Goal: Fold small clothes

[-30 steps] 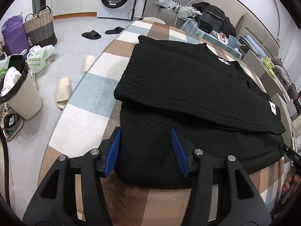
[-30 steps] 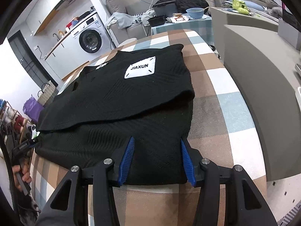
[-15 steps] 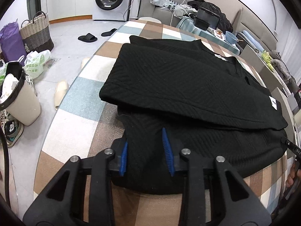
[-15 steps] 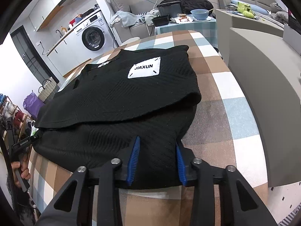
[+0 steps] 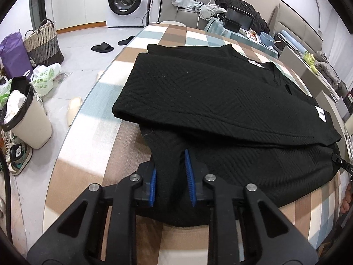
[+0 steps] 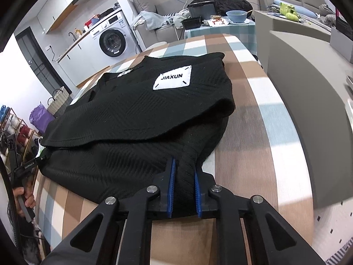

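Observation:
A black knitted garment [image 5: 220,92] lies on the checked table [image 5: 88,159], its far part folded over toward me, with a white "JIAXUN" patch [image 6: 172,80] on top. My left gripper [image 5: 169,165] is at the garment's near left corner. Its jaws are closing, and a ridge of the black fabric is bunched and pinched between the blue pads [image 5: 188,176]. My right gripper [image 6: 184,167] is at the near right corner of the garment [image 6: 132,119], jaws closing too, with a fold of the hem squeezed between its pads [image 6: 171,181].
Left of the table, on the floor, stand a white bin [image 5: 28,119], a wicker basket [image 5: 43,42] and black slippers [image 5: 102,48]. A washing machine [image 5: 126,0] is at the back. A grey unit [image 6: 308,99] runs close along the table's right edge [image 6: 249,132].
Both grippers have narrowed from wide open to pinching the near hem. The fabric between each pair of pads has bunched up into a raised fold.

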Available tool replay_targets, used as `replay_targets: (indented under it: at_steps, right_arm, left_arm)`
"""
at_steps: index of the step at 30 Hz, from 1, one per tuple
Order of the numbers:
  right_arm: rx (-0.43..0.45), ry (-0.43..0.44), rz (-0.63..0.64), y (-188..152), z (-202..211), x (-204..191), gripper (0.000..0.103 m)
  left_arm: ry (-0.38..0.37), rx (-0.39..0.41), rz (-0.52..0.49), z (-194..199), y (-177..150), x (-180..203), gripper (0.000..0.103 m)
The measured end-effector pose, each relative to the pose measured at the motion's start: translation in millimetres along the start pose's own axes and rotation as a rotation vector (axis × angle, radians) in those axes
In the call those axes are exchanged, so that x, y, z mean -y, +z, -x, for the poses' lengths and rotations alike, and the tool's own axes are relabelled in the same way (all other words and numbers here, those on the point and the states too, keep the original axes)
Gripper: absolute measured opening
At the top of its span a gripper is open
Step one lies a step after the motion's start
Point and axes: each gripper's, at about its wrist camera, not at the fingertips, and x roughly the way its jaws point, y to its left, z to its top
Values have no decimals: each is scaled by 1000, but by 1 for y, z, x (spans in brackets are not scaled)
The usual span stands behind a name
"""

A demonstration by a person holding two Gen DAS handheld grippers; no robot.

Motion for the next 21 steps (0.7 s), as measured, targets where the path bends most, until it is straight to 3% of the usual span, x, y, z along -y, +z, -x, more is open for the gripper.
replay_targets:
  at_steps: [8, 10, 13, 17, 19, 21]
  right_arm:
    - [-77, -12, 21, -40, 32, -4, 16]
    - [-67, -37, 13, -39, 35, -2, 24]
    - [-11, -51, -26, -32, 46, 3, 27]
    - [97, 19, -68, -17, 73, 2, 41]
    - [102, 81, -93, -13, 72, 0, 43]
    - [75, 129, -121, -12, 62, -2, 44]
  left_arm:
    - [-21, -18, 40, 34, -39, -15, 20]
    - [-17, -4, 63, 40, -42, -19, 22]
    - [-31, 14, 136, 49, -40, -30, 26]
    - [-107, 68, 227, 66, -35, -42, 35]
    - [-147, 65, 230, 68, -32, -40, 47]
    - [-186, 46, 245, 64, -32, -38, 48]
